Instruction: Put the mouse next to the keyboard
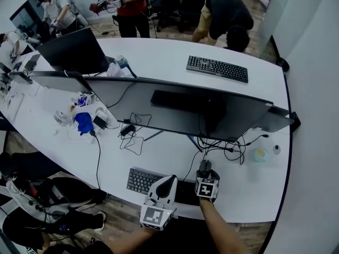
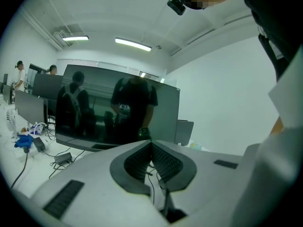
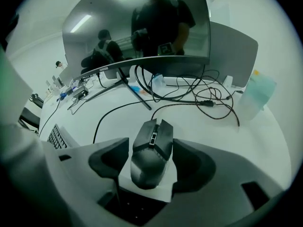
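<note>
A dark wired mouse (image 3: 151,152) rests on the white table (image 3: 199,122) between the jaws of my right gripper (image 3: 152,144). The jaws stand open, with a strip of table showing between the left pad (image 3: 111,162) and the mouse. In the head view the mouse (image 1: 204,168) lies to the right of the near keyboard (image 1: 141,180), just ahead of my right gripper (image 1: 205,174). The keyboard's edge (image 3: 56,137) shows at the left of the right gripper view. My left gripper (image 1: 169,180) hovers over the keyboard's right end, tilted upward, pads (image 2: 165,162) meeting with nothing between them.
A wide curved monitor (image 1: 185,107) stands behind the mouse, with tangled cables (image 1: 225,147) at its foot. A translucent container (image 1: 259,154) sits to the right. A second keyboard (image 1: 217,68) lies across the table. Clutter and a power strip (image 1: 85,120) are at the left. People stand at the far side.
</note>
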Demonstrator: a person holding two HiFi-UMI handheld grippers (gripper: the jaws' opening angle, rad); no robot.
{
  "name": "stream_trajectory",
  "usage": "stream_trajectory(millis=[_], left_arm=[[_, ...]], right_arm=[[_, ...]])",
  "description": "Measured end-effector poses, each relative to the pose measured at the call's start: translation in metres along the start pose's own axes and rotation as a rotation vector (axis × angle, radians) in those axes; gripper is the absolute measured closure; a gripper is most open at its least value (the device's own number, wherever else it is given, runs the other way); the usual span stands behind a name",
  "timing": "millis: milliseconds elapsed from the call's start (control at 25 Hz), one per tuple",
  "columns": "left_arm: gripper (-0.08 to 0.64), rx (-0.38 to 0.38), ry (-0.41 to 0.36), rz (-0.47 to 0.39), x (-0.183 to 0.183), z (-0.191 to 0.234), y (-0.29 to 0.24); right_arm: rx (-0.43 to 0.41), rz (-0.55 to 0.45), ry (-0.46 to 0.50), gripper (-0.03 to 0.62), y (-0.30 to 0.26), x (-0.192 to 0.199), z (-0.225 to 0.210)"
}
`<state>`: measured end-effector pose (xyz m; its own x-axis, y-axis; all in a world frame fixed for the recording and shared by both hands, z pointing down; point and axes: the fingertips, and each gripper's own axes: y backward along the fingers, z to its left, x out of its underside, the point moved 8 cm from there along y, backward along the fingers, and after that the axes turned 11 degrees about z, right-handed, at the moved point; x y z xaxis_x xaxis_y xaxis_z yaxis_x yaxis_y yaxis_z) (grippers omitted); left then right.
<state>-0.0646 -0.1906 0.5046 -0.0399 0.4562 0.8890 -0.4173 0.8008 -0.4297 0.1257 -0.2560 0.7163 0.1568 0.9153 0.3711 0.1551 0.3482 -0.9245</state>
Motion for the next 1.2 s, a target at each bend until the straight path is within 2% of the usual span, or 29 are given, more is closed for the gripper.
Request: stream_trajectory(millis=[200,600,1000,1200], left_arm=[[0.555,-0.019,0.009,0.004,0.0,0.002,0.0],[0.555,-0.02,0.002,0.024,0.006,0.003,0.008],[0.555,-0.021,-0.002,0.005,0.008,-0.001,0.026],[0.555,0.005,-0.022,-0.012,0.003,-0.008,0.031]], right_arm=[[0.003,0.015,0.013,0.302,-0.006,-0.001,-0.003],[-0.011,0.011,-0.025,0.314,-0.004,-0.001,-0.006],[-0.017,-0.058,-0.03,0.316,0.021,0.0,-0.011],[-0.016,-0.092,-0.033,0.316,0.046,0.002,-0.017]])
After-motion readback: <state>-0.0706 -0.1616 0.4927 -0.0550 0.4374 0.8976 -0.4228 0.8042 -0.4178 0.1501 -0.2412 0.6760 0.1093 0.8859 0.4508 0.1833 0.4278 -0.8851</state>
